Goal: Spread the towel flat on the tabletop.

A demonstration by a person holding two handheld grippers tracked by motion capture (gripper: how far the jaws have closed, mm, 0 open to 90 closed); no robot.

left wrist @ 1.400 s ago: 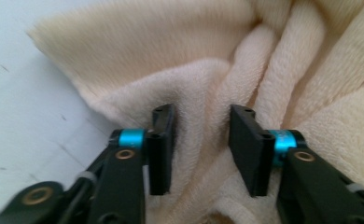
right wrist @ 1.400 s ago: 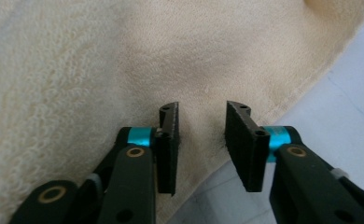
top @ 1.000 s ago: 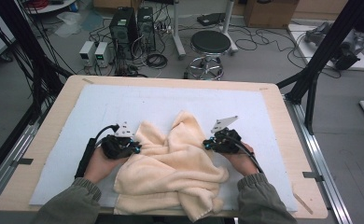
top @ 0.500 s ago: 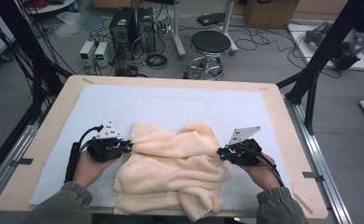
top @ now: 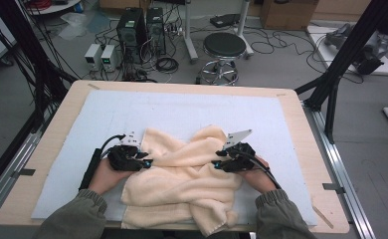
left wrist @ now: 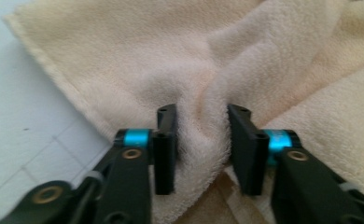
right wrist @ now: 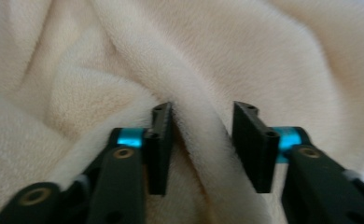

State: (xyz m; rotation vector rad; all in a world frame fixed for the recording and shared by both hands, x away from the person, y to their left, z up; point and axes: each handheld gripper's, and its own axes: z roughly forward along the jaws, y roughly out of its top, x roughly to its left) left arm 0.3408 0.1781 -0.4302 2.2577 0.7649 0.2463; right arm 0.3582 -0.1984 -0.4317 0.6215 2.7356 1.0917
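A: Left gripper [top: 145, 162], what's it on?
B: The cream towel [top: 182, 184]. In the left gripper view [left wrist: 201, 140] a raised fold of terry sits right between the jaws, running up from the bottom of the gap. The jaws have just been opening. The left pad touches the pile; the right pad stands just off the fold, so they're spread, not pinching.

A: Right gripper [top: 216, 164]?
B: Same story. In the right gripper view [right wrist: 202, 140] a thick ridge of the towel [right wrist: 124, 60] passes diagonally through the gap, from upper left down between the jaws. Those jaws have also just been opening. There's a sliver of gap beside the right pad and the left pad brushes the cloth. Parted, no squeeze.

A: Where's the towel overall?
B: It lies crumpled on the white mat [top: 182, 109], between the two grippers and ahead of both sets of jaws. Both point inward at it from opposite sides. The bulk spreads back toward the person, past the grippers, with one corner hanging over the near table [top: 301, 129] edge.

A: Anything beside the left jaws?
B: The towel's hemmed edge [left wrist: 54, 79] runs off to the left of them, with bare mat [left wrist: 26, 121] just beyond.

A: Hands?
B: The left hand [top: 105, 174] and right hand [top: 254, 174] each wrap their gripper, in olive sleeves.

A: Towel lifted?
B: Can't tell; the folds stand up at both jaws.
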